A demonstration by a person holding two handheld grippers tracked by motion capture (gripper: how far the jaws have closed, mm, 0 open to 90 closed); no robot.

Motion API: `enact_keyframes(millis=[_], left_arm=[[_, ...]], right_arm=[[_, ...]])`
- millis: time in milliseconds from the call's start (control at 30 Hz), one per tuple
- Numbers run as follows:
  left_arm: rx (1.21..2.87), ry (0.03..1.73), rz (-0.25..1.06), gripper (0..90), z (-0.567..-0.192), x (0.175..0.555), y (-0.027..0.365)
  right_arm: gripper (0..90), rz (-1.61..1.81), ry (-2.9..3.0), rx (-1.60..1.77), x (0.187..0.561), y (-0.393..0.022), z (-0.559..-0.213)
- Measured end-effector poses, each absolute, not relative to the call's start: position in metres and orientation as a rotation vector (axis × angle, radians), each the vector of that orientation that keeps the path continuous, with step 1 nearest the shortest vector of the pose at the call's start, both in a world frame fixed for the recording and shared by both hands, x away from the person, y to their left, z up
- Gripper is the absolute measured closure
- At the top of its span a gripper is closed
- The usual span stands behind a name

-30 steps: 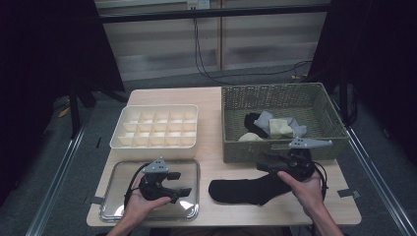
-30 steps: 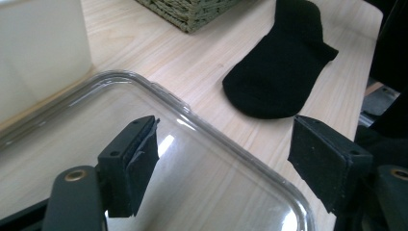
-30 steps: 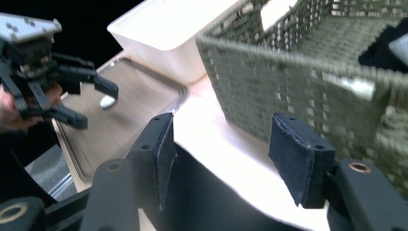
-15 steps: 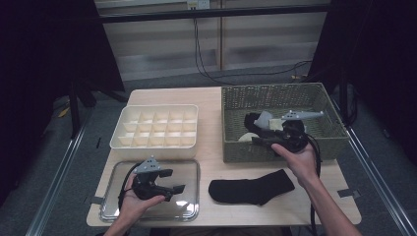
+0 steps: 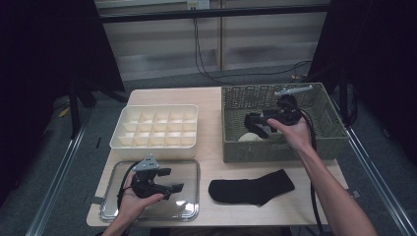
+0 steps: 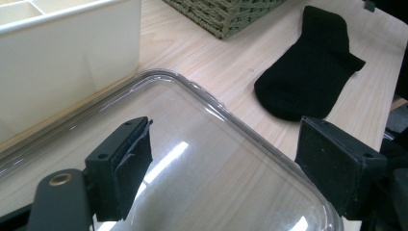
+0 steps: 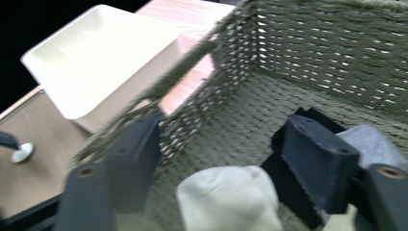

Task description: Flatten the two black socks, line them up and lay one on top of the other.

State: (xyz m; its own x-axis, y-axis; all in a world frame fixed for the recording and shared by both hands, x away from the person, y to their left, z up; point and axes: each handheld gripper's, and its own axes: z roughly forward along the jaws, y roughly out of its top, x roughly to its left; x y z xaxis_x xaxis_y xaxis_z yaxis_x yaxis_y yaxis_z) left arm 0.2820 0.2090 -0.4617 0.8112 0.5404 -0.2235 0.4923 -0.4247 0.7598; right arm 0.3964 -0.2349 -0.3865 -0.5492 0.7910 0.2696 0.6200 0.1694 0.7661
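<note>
A black sock [image 5: 251,189] lies flat on the table in front of the basket, free of both grippers; it also shows in the left gripper view as the black sock [image 6: 312,62]. My right gripper [image 5: 253,125] is inside the wicker basket [image 5: 231,147]. Its jaws have just been opening and nothing is between them. Under the right gripper [image 7: 221,144] lie a white sock [image 7: 226,197], a black sock [image 7: 284,185] and a grey sock [image 7: 373,144]. My left gripper [image 5: 173,179] hovers over the clear tray [image 5: 189,211]. The left gripper [image 6: 226,144] has also just been opening and holds nothing.
A white compartment box [image 5: 157,130] stands behind the clear tray, left of the basket. The basket's woven wall [image 7: 192,96] rises close to the right gripper's left jaw. Bare wood lies between the tray and the sock.
The right gripper left the black sock on the table and moved up and back into the basket, its jaws wider. The left gripper stayed over the tray.
</note>
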Motion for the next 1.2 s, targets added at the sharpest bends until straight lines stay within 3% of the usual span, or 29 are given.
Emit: enact_keyframes(millis=[200, 467, 933, 1200], left_arm=[[2.095, 0.764, 0.065, 19.6, -0.462, 0.282, 0.21], [2.091, 0.772, 0.075, 19.6, -0.462, 0.282, 0.213], [2.092, 0.78, 0.074, 19.4, -0.464, 0.286, 0.214], [2.097, 0.774, 0.069, 18.7, -0.465, 0.287, 0.212]], right_arm=[[19.2, 1.252, 2.246, 1.401, 0.422, -0.235, -0.394], [21.0, 1.15, 2.285, 1.472, 0.453, -0.236, -0.407], [30.5, 1.054, 2.33, 1.577, 0.497, -0.23, -0.431], [42.5, 0.976, 2.348, 1.648, 0.511, -0.224, -0.443]])
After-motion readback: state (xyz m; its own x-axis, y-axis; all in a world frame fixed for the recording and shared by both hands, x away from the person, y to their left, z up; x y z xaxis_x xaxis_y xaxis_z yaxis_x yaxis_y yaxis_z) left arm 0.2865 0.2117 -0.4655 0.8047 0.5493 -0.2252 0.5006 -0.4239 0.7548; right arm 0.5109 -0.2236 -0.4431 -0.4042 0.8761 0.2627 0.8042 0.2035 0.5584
